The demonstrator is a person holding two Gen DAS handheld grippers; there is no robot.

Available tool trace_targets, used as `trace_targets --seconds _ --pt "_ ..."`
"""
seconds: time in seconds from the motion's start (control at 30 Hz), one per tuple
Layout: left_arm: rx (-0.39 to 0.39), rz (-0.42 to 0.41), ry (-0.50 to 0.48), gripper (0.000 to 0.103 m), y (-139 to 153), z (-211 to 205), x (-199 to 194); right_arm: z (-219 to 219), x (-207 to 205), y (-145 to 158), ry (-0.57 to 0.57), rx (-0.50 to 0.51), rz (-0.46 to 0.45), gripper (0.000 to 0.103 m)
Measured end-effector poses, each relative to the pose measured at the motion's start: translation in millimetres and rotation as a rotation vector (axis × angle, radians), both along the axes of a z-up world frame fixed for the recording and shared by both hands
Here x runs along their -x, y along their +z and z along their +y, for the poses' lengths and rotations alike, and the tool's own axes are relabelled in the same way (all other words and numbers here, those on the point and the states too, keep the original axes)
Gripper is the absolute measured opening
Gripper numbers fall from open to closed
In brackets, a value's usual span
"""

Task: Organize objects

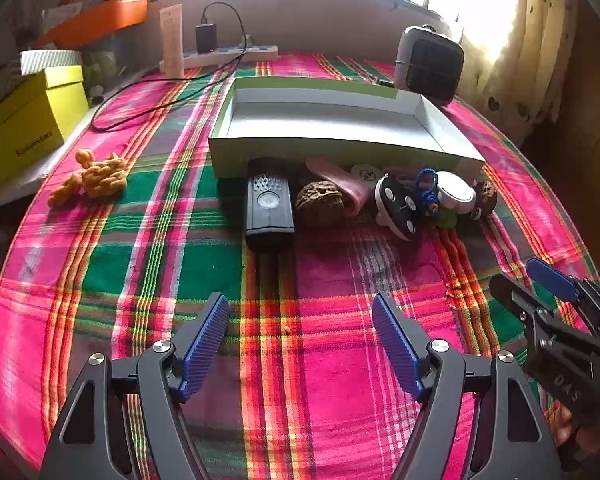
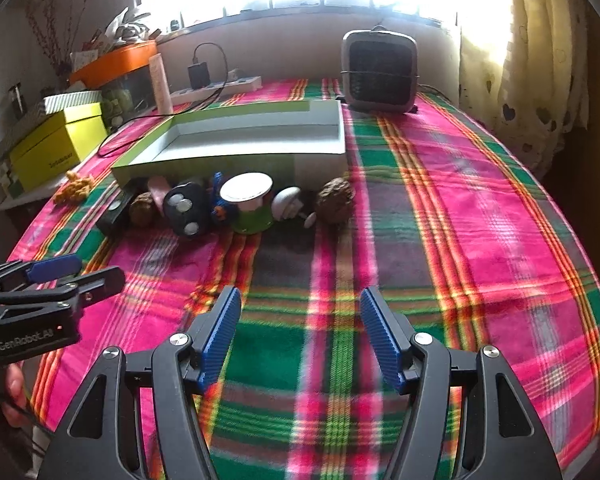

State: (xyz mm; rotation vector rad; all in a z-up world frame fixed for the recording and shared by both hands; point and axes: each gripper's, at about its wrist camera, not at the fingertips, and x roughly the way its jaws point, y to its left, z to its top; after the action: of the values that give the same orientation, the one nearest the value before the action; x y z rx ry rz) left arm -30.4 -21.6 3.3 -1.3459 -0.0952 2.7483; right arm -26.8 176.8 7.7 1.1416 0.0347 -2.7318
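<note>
An open white and green box (image 1: 332,120) (image 2: 240,136) lies on the plaid cloth. In front of it lies a row of small things: a black remote (image 1: 269,202), a brown walnut (image 1: 318,202) (image 2: 142,208), a pink piece (image 1: 340,184), a black disc with white dots (image 1: 396,204) (image 2: 186,208), a blue yarn figure (image 1: 428,190), a white and green cup (image 2: 250,202), a second walnut (image 2: 335,199). An orange knitted toy (image 1: 96,178) lies apart at the left. My left gripper (image 1: 300,328) and right gripper (image 2: 300,320) are open and empty, well short of the row.
A yellow box (image 1: 24,120) and an orange tray (image 1: 100,20) stand at the left. A power strip (image 1: 228,54) with a black cable and a grey fan heater (image 2: 380,72) stand at the back. A curtain (image 2: 540,60) hangs at the right.
</note>
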Motion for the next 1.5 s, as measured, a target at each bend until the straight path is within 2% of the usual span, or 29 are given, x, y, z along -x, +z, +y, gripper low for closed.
trace_targets --seconds 0.33,0.5,0.63,0.73,0.93,1.3,1.33,1.37,1.5 --pt "-0.025 0.012 0.025 0.074 4.1 -21.1 14.8 17.4 27.5 11.6 -0.04 0.032 0.008 0.059" --pt "-0.059 0.013 0.032 0.074 5.4 -33.8 28.4 23.2 48.3 12.8 -0.053 0.072 -0.019 0.053" --pt "-0.096 0.013 0.026 0.074 6.8 -35.4 37.3 24.0 53.3 14.2 -0.05 0.089 -0.019 0.053" --pt "-0.084 0.01 0.021 0.074 6.2 -31.8 43.9 23.0 59.1 13.5 -0.045 0.083 -0.036 0.052" --pt "-0.078 -0.006 0.013 0.071 3.9 -31.8 53.7 24.9 71.5 10.9 -0.037 0.099 -0.061 0.042" --pt "-0.099 -0.028 0.025 0.071 3.7 -39.5 58.8 19.2 88.8 3.1 -0.01 0.101 -0.112 0.041" --pt "-0.107 -0.028 0.017 0.071 3.9 -38.5 59.0 18.7 89.5 2.7 -0.009 0.095 -0.112 0.039" --pt "-0.106 -0.028 0.015 0.071 3.9 -37.5 59.3 18.5 89.6 2.9 -0.005 0.092 -0.111 0.032" --pt "-0.096 -0.027 0.016 0.071 4.7 -34.2 61.5 17.1 88.1 3.8 0.005 0.087 -0.11 0.032"
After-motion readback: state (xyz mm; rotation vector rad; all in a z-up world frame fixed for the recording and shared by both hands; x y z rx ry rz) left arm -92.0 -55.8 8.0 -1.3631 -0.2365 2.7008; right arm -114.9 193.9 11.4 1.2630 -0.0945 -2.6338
